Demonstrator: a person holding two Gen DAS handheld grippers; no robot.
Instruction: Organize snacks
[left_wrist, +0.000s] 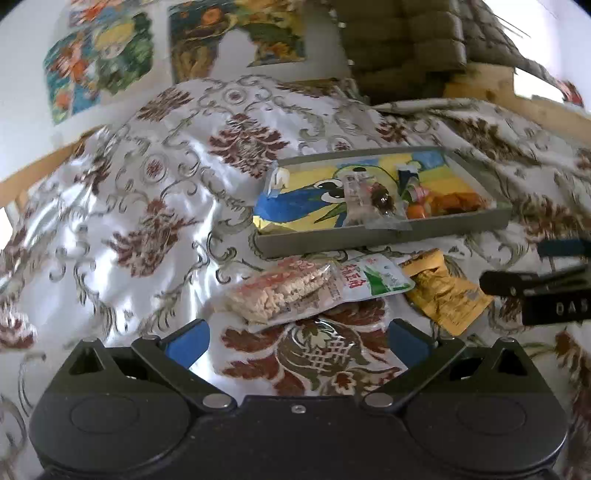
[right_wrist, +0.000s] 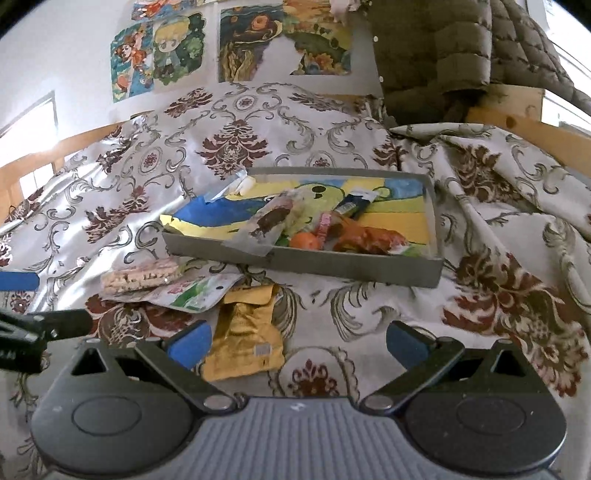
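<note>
A shallow grey cardboard tray (left_wrist: 384, 238) (right_wrist: 306, 264) with a colourful parrot lining lies on the patterned cloth and holds several snack packets. In front of it lie a clear packet of pale puffed pieces (left_wrist: 280, 291) (right_wrist: 140, 277), a white and green packet (left_wrist: 373, 278) (right_wrist: 195, 291) and a gold packet (left_wrist: 447, 295) (right_wrist: 245, 336). My left gripper (left_wrist: 299, 347) is open and empty just short of the puffed packet. My right gripper (right_wrist: 299, 345) is open and empty, its left finger beside the gold packet. Each gripper shows at the edge of the other's view.
The floral satin cloth (left_wrist: 147, 192) is wrinkled and bunched, higher at the back. Posters (right_wrist: 166, 51) hang on the wall behind. A quilted olive jacket (right_wrist: 443, 48) hangs at the back right over a wooden frame (right_wrist: 517, 122).
</note>
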